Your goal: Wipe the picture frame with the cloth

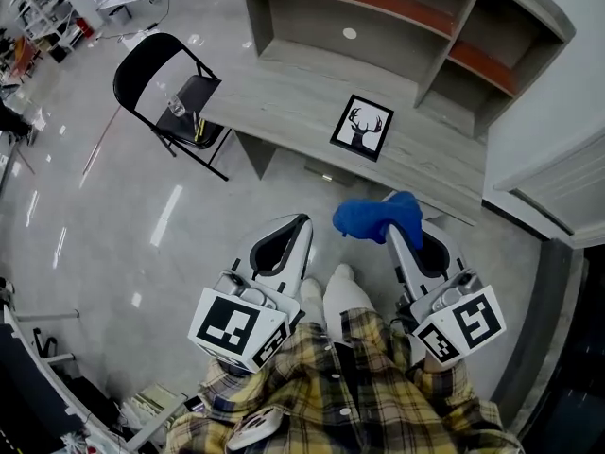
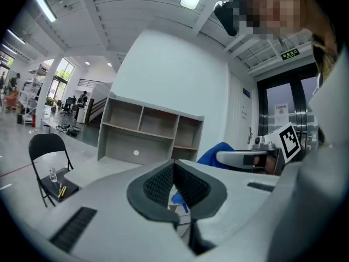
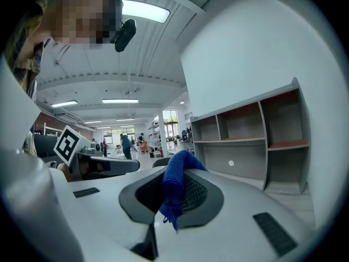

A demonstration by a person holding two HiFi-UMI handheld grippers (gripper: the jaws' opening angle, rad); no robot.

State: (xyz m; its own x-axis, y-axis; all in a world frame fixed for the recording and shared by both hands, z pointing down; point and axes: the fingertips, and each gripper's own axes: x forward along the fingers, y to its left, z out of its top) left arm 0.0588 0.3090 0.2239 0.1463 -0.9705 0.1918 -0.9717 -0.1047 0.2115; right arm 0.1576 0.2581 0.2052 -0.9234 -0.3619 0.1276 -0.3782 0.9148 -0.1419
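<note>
A black picture frame (image 1: 362, 127) with a deer-head print lies flat on the grey desk (image 1: 284, 93), well ahead of both grippers. My right gripper (image 1: 394, 223) is shut on a blue cloth (image 1: 376, 216), which bunches over its tip; in the right gripper view the blue cloth (image 3: 175, 184) hangs down between the dark pads. My left gripper (image 1: 301, 221) is shut with nothing in it, its jaws pressed together in the left gripper view (image 2: 173, 171). Both grippers are held low near the person's body, short of the desk edge.
A grey shelf unit (image 1: 397, 8) with open compartments stands on the back of the desk. A black folding chair (image 1: 170, 93) carrying small items is to the left of the desk. A white wall and door (image 1: 558, 159) run along the right. The floor is glossy grey.
</note>
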